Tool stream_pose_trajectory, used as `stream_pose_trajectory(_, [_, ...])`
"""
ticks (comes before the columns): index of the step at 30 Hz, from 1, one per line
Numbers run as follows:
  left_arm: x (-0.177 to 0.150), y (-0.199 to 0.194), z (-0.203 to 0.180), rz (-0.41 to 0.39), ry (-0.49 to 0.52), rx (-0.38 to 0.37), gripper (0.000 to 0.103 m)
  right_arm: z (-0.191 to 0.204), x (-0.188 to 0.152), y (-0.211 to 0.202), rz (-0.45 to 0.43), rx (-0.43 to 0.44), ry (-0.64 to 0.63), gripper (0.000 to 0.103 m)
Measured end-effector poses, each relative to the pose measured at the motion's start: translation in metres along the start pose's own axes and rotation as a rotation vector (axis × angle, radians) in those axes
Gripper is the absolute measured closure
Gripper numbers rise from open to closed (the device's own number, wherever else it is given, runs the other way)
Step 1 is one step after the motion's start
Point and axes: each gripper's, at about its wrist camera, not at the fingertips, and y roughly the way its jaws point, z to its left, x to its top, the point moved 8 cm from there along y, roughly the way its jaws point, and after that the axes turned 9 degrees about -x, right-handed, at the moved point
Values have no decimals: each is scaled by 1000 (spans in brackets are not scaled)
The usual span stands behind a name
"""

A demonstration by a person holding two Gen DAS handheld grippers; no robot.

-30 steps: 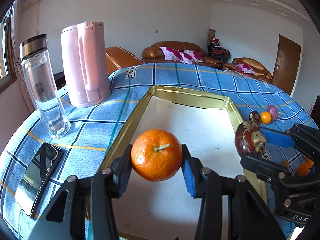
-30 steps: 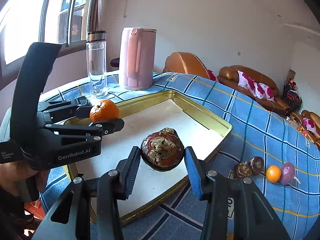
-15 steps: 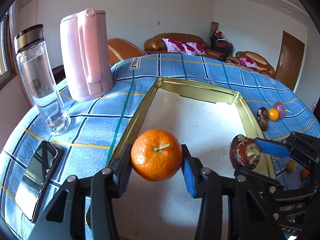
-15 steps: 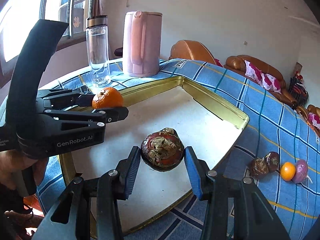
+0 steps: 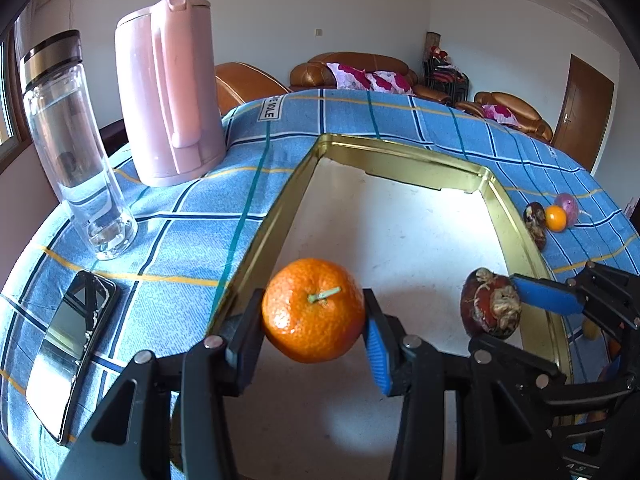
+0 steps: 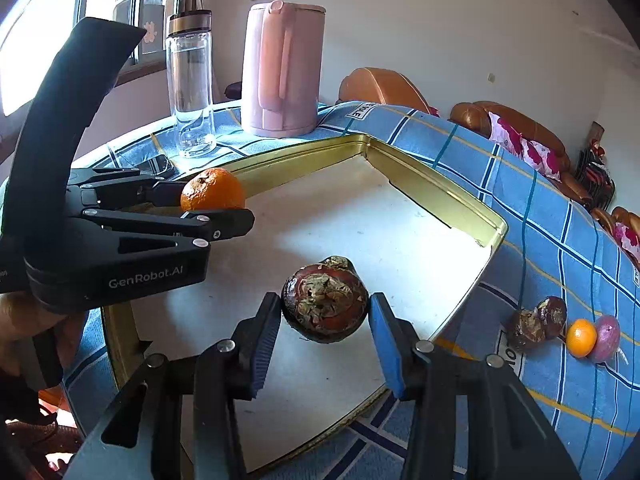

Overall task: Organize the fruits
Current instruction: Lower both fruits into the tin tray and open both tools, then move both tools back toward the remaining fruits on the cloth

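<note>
My left gripper (image 5: 314, 334) is shut on an orange mandarin (image 5: 313, 309) and holds it above the near left part of the gold-rimmed tray (image 5: 264, 248). My right gripper (image 6: 325, 350) is shut on a dark brown chestnut-like fruit (image 6: 324, 298) above the tray's (image 6: 440, 196) near right part. Each gripper shows in the other's view: the right one (image 5: 516, 312) with its fruit (image 5: 490, 308), the left one (image 6: 218, 204) with the mandarin (image 6: 212, 194). Loose fruits lie on the cloth right of the tray: two dark ones (image 6: 536, 322), a small orange one (image 6: 581, 338) and a purple one (image 6: 606, 338).
A pink kettle (image 5: 170, 92) and a clear water bottle (image 5: 76, 148) stand on the blue checked tablecloth (image 5: 180, 216) left of the tray. A phone (image 5: 70, 344) lies near the left table edge. Sofas and a door are behind.
Both grippers have moved forward over the tray with their fruits still held. The right gripper with the dark fruit has come from beyond the tray's right rim to above its white floor.
</note>
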Motion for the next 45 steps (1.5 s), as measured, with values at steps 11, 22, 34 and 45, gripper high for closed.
stream_pose_trajectory(11, [0, 1, 0, 7, 6, 0, 56, 1, 0, 0, -2, -19, -14, 55])
stream_pose_trajectory(22, [-2, -2, -3, 0, 15, -3, 54, 3, 2, -1, -18, -9, -5, 52])
stream_pose_trajectory(34, [16, -64, -27, -199, 35, 7, 16, -22, -11, -45, -103, -67, 33, 42])
stream_pose_trajectory(45, [2, -72, -107, -207, 87, -121, 16, -76, -61, -112, -167, -186, 143, 41])
